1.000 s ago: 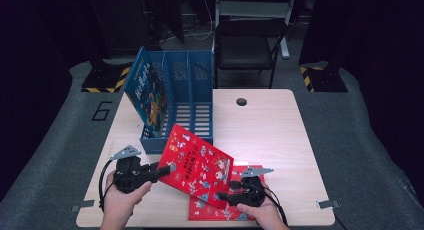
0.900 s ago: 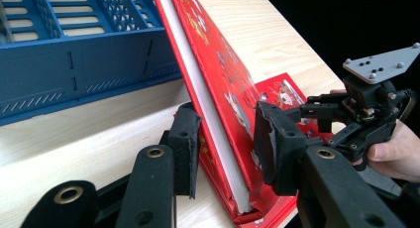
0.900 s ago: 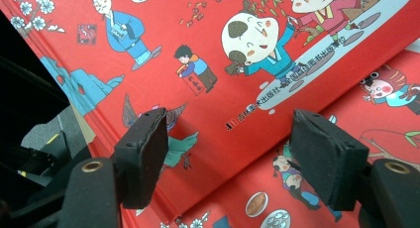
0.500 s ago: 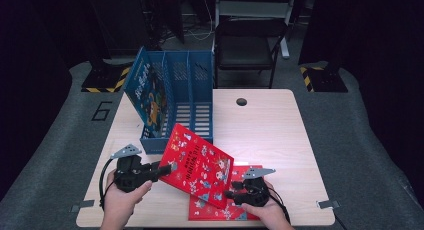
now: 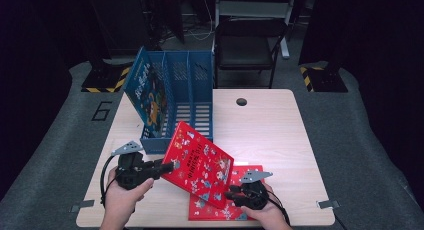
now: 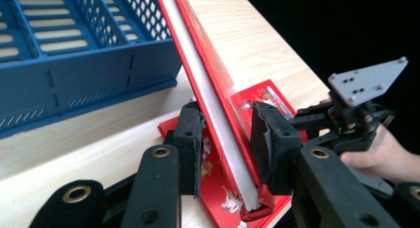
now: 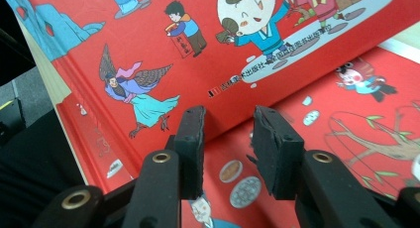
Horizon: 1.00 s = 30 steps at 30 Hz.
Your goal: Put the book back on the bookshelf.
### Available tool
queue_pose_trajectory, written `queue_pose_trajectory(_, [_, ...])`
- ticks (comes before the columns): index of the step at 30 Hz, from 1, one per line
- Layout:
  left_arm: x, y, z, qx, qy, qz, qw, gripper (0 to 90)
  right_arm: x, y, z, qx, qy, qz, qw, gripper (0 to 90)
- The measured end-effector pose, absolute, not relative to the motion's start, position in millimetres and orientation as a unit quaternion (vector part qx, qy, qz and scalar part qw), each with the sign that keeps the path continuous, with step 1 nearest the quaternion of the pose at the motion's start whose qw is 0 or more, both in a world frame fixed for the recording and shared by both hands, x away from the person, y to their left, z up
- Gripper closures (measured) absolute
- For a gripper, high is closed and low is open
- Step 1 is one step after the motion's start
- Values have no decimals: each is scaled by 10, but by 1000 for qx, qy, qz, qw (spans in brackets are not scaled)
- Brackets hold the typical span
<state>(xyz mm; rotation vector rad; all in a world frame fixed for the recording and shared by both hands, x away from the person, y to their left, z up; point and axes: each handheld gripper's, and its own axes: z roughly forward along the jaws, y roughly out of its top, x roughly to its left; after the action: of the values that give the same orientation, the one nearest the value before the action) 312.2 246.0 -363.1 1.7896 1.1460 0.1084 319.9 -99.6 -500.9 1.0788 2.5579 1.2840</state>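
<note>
Since the earlier frames, the right gripper point(image 5: 231, 194) had been closing at the raised red book's point(image 5: 197, 162) lower edge, pads not visibly pressing. Three books: one raised, one flat on the table point(image 5: 280, 135), one in the blue rack point(image 5: 192, 97). The left gripper point(image 5: 167, 166) clamped the raised book's edge.

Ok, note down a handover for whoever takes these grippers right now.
Left claw: shut on the raised red book, holding it tilted over the table.
Right claw: at that book's lower corner, jaws just been closing, nothing pinched yet.
Things: second red book lies flat underneath; blue book stands in the blue rack's left slot.
Done: one book filed, apparently.
Left: probably file the raised book, then the flat one.
</note>
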Motion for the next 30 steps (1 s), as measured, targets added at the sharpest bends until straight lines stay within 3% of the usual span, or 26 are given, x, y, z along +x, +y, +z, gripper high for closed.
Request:
queue_pose_trajectory(12, [3146,2294,-3394,743,456,56,487,697,3198,-832,-5029,341,836,426,52,633])
queue_pose_trajectory(25, [3096,2204,-3439,756,459,55,464,705,3194,-840,-5037,339,836,429,52,630])
queue_pose_trajectory(30, [3121,2226,-3433,757,464,55,456,718,3188,-831,-5037,337,836,431,50,566])
